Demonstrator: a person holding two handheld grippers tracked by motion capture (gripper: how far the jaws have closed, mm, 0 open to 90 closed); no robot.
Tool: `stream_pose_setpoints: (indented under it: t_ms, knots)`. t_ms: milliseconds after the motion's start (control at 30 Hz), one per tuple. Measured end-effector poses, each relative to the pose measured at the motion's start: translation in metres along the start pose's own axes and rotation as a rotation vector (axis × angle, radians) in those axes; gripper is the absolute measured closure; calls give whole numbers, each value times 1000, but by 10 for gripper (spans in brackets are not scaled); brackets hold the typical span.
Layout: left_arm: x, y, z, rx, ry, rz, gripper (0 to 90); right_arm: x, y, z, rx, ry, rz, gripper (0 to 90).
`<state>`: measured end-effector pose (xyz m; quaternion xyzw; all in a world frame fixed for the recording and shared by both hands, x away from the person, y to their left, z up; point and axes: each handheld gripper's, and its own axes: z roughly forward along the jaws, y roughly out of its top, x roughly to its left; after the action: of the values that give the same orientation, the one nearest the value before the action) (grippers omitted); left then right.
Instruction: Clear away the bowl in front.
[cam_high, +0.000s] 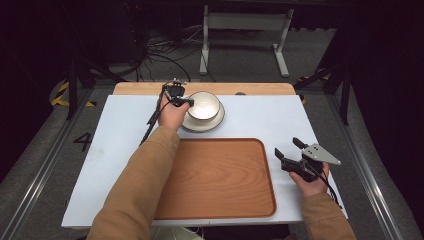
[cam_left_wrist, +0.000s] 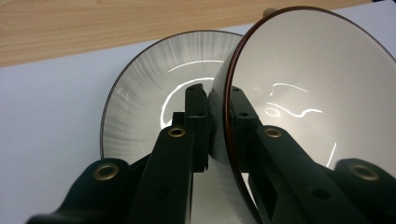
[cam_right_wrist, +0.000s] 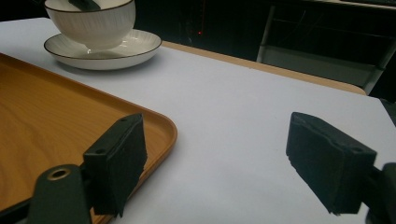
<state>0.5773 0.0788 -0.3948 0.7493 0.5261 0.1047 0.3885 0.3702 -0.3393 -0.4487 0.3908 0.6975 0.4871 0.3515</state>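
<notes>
A white bowl (cam_high: 204, 104) with a dark rim sits over a white ribbed plate (cam_high: 202, 124) at the back of the table. My left gripper (cam_high: 189, 102) is shut on the bowl's left rim, one jaw inside and one outside. In the left gripper view the bowl (cam_left_wrist: 299, 93) tilts against the plate (cam_left_wrist: 149, 93), with the rim pinched at the gripper (cam_left_wrist: 214, 91). My right gripper (cam_high: 286, 146) stands open and holds nothing, just right of the wooden tray (cam_high: 220, 175). The right gripper view shows its pads (cam_right_wrist: 219, 140) wide apart, with the bowl (cam_right_wrist: 93, 21) and plate (cam_right_wrist: 107, 53) far off.
The tray (cam_right_wrist: 46, 116) has a raised rim and nothing on it, and fills the table's near middle. The white table top (cam_high: 125, 130) ends in a wooden strip (cam_high: 140, 88) at the back. Cables and a metal stand lie on the floor beyond.
</notes>
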Motion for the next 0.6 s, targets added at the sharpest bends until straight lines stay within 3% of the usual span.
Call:
stream_pose_setpoints:
  t_ms: [600]
  knots:
    - [-5, 14, -47, -25, -6, 12, 819, -1, 0, 0, 6, -9, 0, 203]
